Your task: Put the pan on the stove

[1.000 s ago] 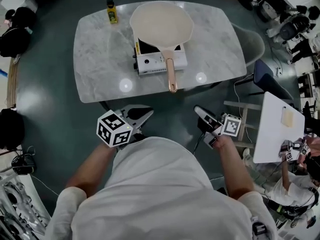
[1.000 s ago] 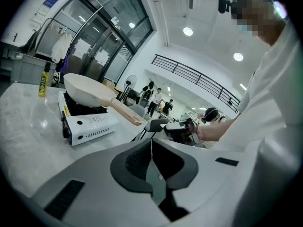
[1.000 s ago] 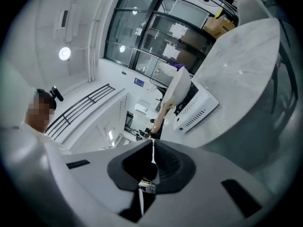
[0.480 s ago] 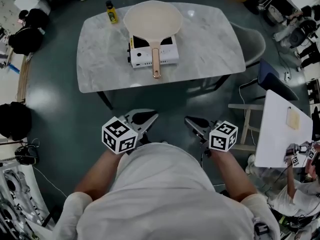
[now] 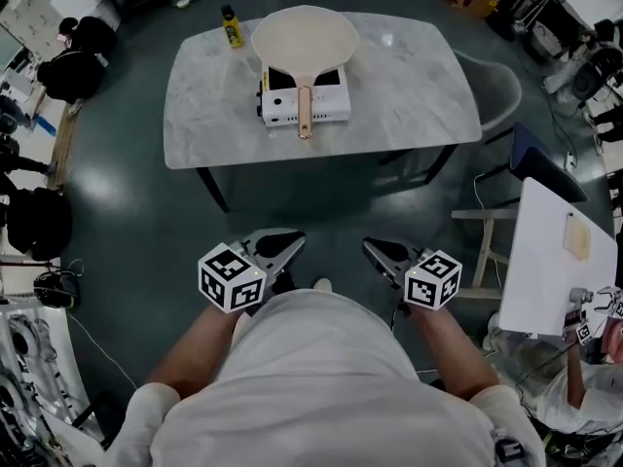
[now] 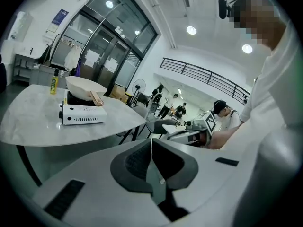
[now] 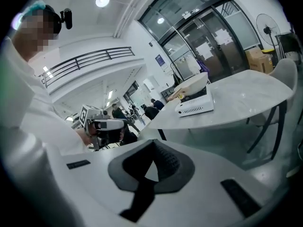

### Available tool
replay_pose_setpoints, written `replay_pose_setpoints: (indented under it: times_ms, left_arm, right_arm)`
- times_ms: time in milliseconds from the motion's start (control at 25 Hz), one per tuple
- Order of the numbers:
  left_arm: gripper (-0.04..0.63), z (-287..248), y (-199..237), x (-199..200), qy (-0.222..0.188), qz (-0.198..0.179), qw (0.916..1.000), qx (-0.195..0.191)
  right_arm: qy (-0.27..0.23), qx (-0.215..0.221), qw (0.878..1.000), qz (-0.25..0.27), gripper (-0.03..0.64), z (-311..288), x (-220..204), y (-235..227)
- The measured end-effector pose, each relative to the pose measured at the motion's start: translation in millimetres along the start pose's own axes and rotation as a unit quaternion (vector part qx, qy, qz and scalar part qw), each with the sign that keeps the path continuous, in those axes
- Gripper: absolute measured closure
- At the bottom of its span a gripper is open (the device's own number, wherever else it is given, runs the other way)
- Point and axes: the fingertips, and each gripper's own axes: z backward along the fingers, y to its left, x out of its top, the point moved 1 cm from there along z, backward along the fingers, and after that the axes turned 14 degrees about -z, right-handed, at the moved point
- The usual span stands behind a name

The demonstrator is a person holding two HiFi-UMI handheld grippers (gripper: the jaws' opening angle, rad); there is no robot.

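Holds left gripper [image 5: 282,244] and right gripper [image 5: 378,251] closed, empty, well short of cream round pan [image 5: 305,39] atop white box stove [image 5: 329,108] on far grey marble worktop [image 5: 409,86], pink handle [image 5: 306,113] pointing near, slightly nearer the left.

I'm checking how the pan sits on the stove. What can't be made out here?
- Head view: the pan covers the top of the stove, hiding the burner.
- Head view: the yellow bottle is too small to read its label.
- Both gripper views: pan and stove are too small to show contact.
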Motion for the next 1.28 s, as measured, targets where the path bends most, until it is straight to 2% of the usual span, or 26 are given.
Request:
replay_pose_setpoints:
  times_ms: [520,1280]
  left_arm:
    - [0.575,-0.4,-32.2,-2.0,-0.010,-0.011,0.9998,-0.010]
    - [0.575,14.5,-33.2,-8.9,-0.023,-0.004,0.9996,0.016]
  right_arm:
    - [-0.015,-0.001,1.000,0.024,0.611,22.3,-10.9,14.2]
    - [-0.002,0.015,0.998,0.056,0.612,13.5,-13.7,29.0]
